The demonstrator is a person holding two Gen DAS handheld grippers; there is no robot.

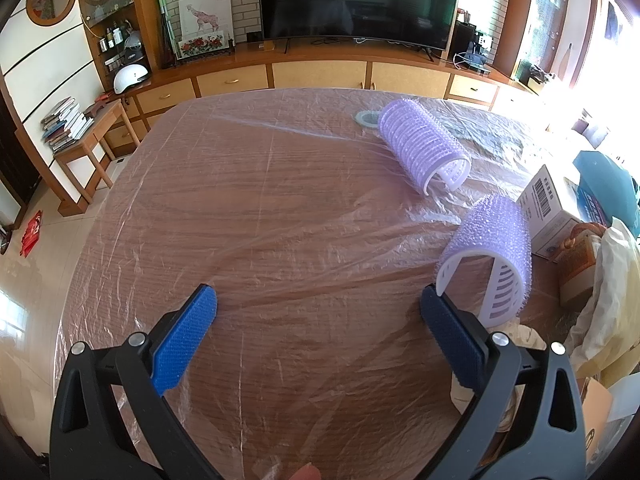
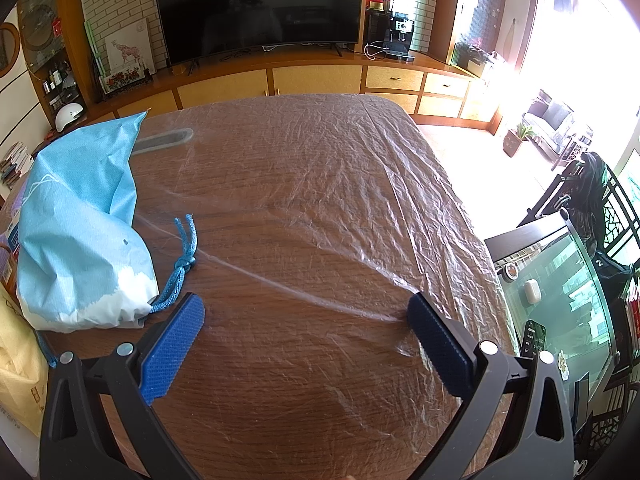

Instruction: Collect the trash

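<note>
Two purple hair rollers lie on the table (image 1: pixel 280 208): one roller (image 1: pixel 424 144) toward the far right corner, the other roller (image 1: pixel 490 256) near the right edge. One grey tape ring (image 1: pixel 367 118) sits by the far edge. One white barcoded box (image 1: pixel 550 208) rests at the right edge, with one teal box (image 1: pixel 604 184) behind it. One blue-and-white paper bag (image 2: pixel 80 232) (its single blue cord (image 2: pixel 180 268) trailing) slumps by the left edge in the right wrist view. Each view shows one gripper, left gripper (image 1: pixel 318 304) and right gripper (image 2: pixel 306 312), two in all, both spread wide.
</note>
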